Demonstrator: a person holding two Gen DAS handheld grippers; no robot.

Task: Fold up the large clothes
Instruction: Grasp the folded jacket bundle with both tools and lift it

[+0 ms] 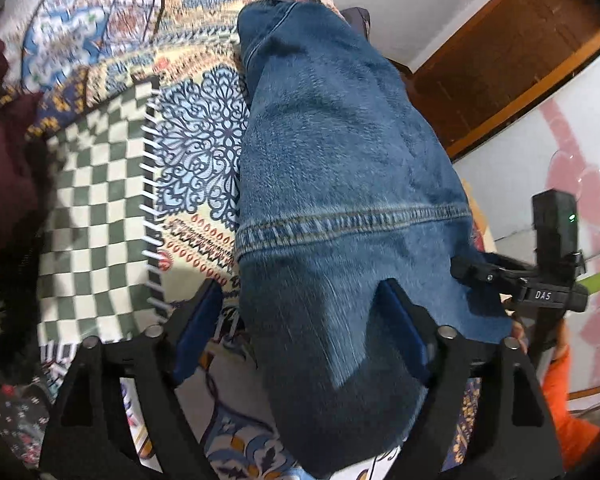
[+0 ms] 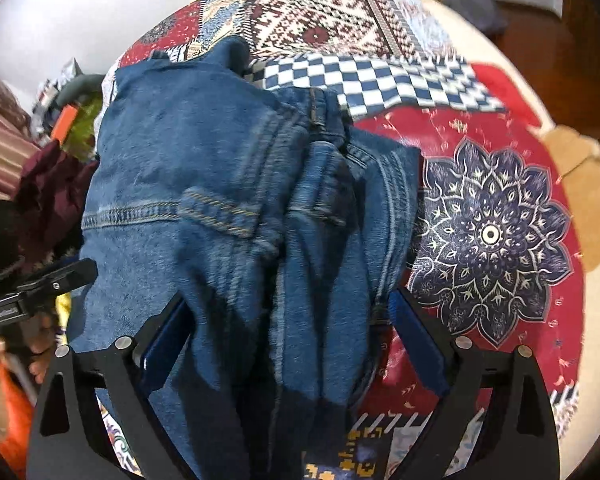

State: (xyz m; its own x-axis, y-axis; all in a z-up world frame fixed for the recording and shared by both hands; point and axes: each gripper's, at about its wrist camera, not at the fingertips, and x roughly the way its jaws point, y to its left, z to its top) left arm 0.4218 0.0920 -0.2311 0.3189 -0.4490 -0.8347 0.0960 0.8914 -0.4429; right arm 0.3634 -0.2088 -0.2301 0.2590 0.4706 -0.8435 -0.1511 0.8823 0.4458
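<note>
Both the left gripper [image 1: 300, 320] and the right gripper [image 2: 292, 320] are wide open over the jeans [image 1: 340, 168] on the patterned bed cover [image 1: 196, 144], so the thick fold may flop open.

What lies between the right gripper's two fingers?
Bunched blue jeans fill the gap of the right gripper, waistband and belt loops just beyond; the pads are not pressing. Right wrist view shows it.

Jeans [image 1: 340, 184] fill centre; bare bedspread [image 1: 100, 208] left, maroon cloth [image 1: 4, 152] beyond.
</note>
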